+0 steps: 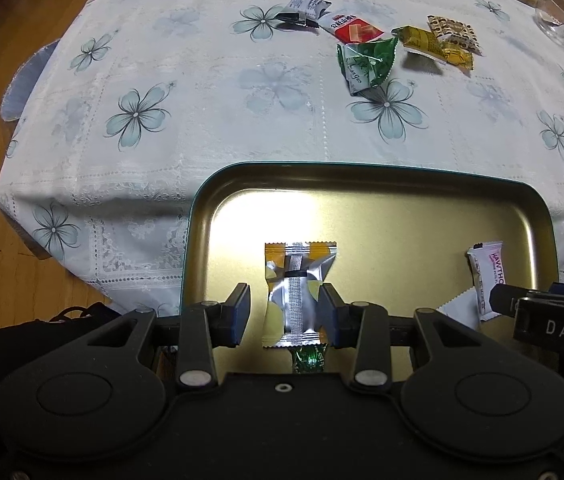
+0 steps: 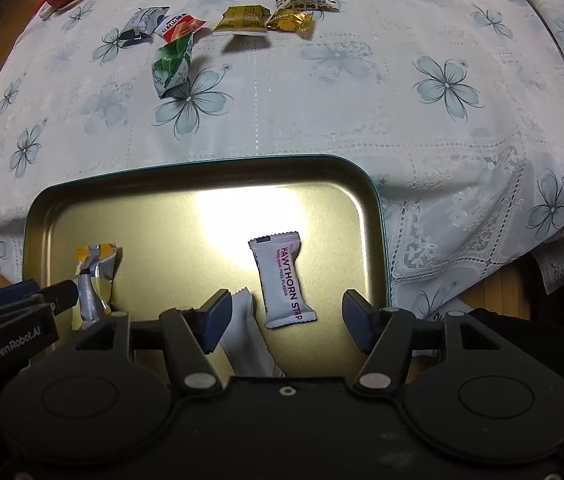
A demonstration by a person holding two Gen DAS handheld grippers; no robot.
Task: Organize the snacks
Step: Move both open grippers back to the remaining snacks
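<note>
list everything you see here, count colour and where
tray: 1, gold with teal rim, near table edge
yellow-silver snack: 1, in tray, between left gripper fingers
hawthorn strip: 1, white, in tray
plain white packet: 1, in tray beside the strip
green packet: 1, in tray, mostly hidden
loose snacks: 6, mixed colours, on floral tablecloth
glass dish: 1, clear, far right
left gripper: fingers astride snack
right gripper: open over tray
</note>
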